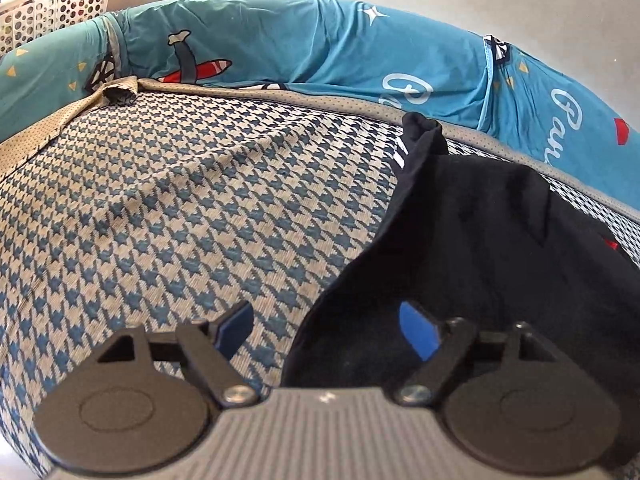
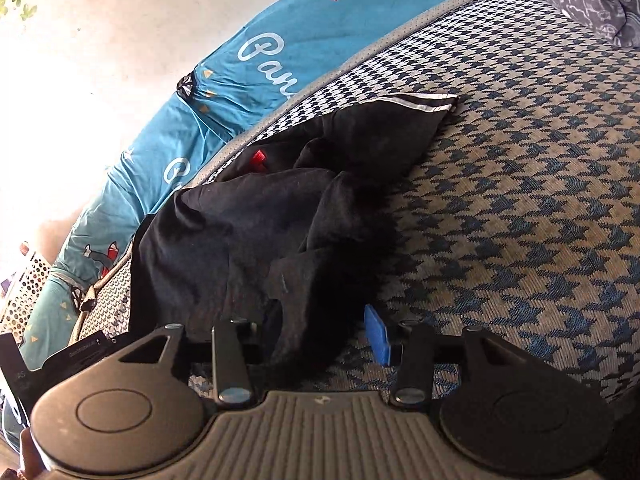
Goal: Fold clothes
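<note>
The black garment (image 2: 280,208) lies crumpled on the houndstooth mat (image 1: 180,208), near the mat's far grey edge, with a white-striped hem (image 2: 420,102) pointing away and a small red tag (image 2: 259,159) showing among the folds. The left gripper (image 1: 326,330) stands wide open, its blue pads apart; the near edge of the cloth lies between them, but neither pad presses on it, so nothing is held. The right gripper (image 2: 316,340) is about half open, a fold of the black cloth hanging between its fingers; the left finger is hidden in the dark fabric, and I cannot tell whether any pad touches it, though it does not look pinched. The main risk, as I judge it, is closing on a bunched fold rather than a single edge: several layers would come up together and the fold would go crooked. A pad could also catch the woven mat beneath. To the left in the left view the mat is bare and gives plenty of room to spread. The far side is tighter: the blue printed bedding (image 1: 280,52) rises just beyond the mat's border, and a patterned grey cloth (image 2: 592,4) sits at the far right corner.
</note>
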